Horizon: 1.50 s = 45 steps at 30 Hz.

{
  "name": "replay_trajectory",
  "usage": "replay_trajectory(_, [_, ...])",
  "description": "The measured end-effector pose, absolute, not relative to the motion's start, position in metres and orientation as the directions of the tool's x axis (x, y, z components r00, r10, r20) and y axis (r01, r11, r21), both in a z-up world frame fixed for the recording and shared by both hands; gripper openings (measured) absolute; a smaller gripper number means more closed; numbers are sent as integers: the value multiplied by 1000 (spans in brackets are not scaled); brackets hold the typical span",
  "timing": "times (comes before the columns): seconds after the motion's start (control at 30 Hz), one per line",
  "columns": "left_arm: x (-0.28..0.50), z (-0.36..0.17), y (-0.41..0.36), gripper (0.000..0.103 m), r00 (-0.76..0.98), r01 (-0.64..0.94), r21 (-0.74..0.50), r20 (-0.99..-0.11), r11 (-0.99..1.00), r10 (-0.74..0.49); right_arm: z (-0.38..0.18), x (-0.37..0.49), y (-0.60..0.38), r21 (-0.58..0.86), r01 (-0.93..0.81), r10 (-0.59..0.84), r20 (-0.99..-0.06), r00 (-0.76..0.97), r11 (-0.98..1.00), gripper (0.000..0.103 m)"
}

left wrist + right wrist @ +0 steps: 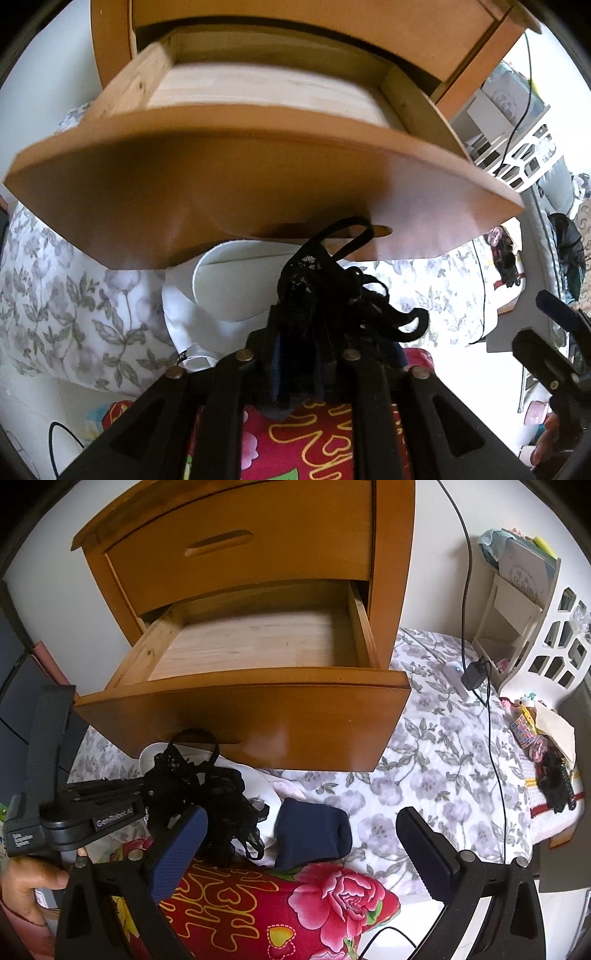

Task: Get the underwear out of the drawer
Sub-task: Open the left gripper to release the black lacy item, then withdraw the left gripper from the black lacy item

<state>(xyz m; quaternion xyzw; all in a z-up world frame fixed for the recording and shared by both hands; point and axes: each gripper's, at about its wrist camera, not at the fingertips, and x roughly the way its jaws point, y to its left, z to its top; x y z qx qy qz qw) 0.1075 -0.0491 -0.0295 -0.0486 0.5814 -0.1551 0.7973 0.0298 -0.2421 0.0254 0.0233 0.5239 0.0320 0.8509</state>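
The wooden nightstand's lower drawer (258, 716) is pulled out, and its pale plank bottom lies bare. Just below the drawer front (258, 177), my left gripper (306, 332) is shut on black lace underwear (317, 280), whose straps hang loose to the right. In the right wrist view that same gripper (159, 786) comes in from the left with the lace underwear (221, 805) drooping off it. My right gripper (301, 814) stands wide open above the bed with nothing in it. A folded navy garment (314, 834) lies below it, beside white cloth (221, 288).
A red floral pillow (295, 904) lies close under both grippers on the flower-print bedsheet (443, 746). At the right stand a white cut-out rack (546, 627), a charger with black cable (476, 675), and dark items on a mat (554, 779). The upper drawer (240, 550) is closed.
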Motion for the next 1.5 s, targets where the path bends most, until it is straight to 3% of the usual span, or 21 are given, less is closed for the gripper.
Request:
replay_trajectory(0.07, [105,-24,-48,36,289,191,-250,-910,949,-298,28,28,-240,71,-34,78,-887,454,997,103])
replay_trajectory(0.3, [96,2,-39,43,339,193,-243,-893,951,-297,41,20,-233,64,-46,78,-874,480,997,103])
replay_trajectory(0.63, [77,72,-19,67,527,196,-213,-800,957,-286,65,14,-228,69,-56,88,-842,532,996,103])
replay_trajectory(0.9, [69,100,4,70,630,129,-188,-742,974,-227,85,14,-225,75,-63,97,-815,571,995,103])
replay_trajectory(1.0, [68,99,8,80,639,110,-180,-741,977,-208,88,16,-222,81,-71,107,-810,577,994,103])
replay_trajectory(1.43, [67,93,13,90,667,55,-112,-736,992,-120,81,29,-219,98,-47,108,-821,560,994,103])
replay_trajectory(1.5, [68,90,13,97,666,48,-100,-739,994,-106,81,32,-218,96,-45,104,-822,559,994,103])
